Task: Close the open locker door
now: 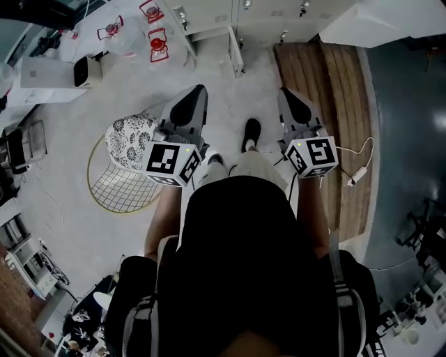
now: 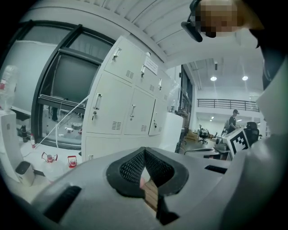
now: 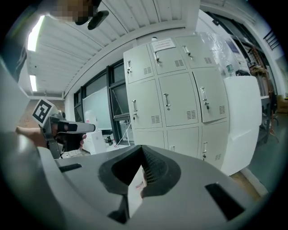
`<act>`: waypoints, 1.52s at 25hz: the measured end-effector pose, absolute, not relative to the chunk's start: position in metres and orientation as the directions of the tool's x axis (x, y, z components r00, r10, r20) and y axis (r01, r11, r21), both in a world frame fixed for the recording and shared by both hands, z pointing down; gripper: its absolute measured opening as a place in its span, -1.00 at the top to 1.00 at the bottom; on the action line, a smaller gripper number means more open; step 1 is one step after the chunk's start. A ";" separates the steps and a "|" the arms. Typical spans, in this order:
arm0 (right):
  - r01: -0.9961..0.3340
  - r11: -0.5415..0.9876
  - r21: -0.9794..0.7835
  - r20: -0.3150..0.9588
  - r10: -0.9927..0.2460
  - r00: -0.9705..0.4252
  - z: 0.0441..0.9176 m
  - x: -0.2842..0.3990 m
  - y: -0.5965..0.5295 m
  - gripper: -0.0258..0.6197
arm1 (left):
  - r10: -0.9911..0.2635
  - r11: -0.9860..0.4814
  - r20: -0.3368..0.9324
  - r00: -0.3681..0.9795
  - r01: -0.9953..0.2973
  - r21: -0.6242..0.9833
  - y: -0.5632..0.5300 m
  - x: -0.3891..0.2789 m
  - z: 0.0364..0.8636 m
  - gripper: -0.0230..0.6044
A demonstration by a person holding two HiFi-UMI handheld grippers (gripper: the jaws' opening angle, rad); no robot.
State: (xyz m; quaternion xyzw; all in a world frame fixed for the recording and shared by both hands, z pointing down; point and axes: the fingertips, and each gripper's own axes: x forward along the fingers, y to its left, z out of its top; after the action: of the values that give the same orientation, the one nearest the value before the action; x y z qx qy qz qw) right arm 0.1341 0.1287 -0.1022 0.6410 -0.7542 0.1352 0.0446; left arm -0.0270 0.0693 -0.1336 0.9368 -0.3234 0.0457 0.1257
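- Where the head view looks down on it, the open locker door (image 1: 236, 52) is a white panel swung out from the locker bank (image 1: 209, 14) toward us. It lies ahead, between the lines of the 2 grippers and well apart from both.
- Neither gripper view lets us pick that door out, since the gripper bodies cover part of the bottom row there.
- Only the right gripper view shows the bank whole: 3 columns by 3 rows, 9 doors, with 1 paper notice (image 3: 163, 44) on the top middle door.
- The left gripper (image 2: 144, 152) is clenched in its own view, its 2 pads meeting at the tip with nothing between them. The right gripper (image 3: 143, 159) is likewise clenched and empty.
- Each gripper view catches 1 marker cube (image 3: 41, 112), the other gripper's. The head view shows both, 2.
- The head view alone shows 1 wooden platform (image 1: 327, 104) right of the door, 1 wire chair (image 1: 125, 185) with a patterned cushion at left, and 3 red-framed objects (image 1: 159, 45). The left gripper view shows only 2 of them.
- Only the left gripper view shows 1 person (image 2: 232, 121), far down the hall.
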 end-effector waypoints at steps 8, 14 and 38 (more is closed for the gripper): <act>-0.951 0.246 -0.188 0.244 -0.926 -0.288 -0.073 0.185 0.075 0.91 | -0.623 -0.714 0.240 0.745 -0.666 0.215 0.024 0.040 -0.110 0.87; -0.934 0.287 -0.213 0.293 -0.893 -0.341 -0.033 0.210 0.046 0.91 | -0.638 -0.671 0.295 0.711 -0.702 0.238 -0.001 0.063 -0.081 0.87; -0.923 0.296 -0.247 0.327 -0.871 -0.367 0.184 0.207 -0.019 0.91 | -0.567 -0.736 0.337 0.752 -0.646 0.203 -0.080 0.063 0.141 0.87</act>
State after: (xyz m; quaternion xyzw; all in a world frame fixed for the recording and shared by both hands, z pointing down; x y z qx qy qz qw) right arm 0.2067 -0.0187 0.1838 0.5587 -0.8025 0.1992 0.0648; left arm 0.0632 -0.0799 0.1406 0.9229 -0.3284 0.1272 0.1554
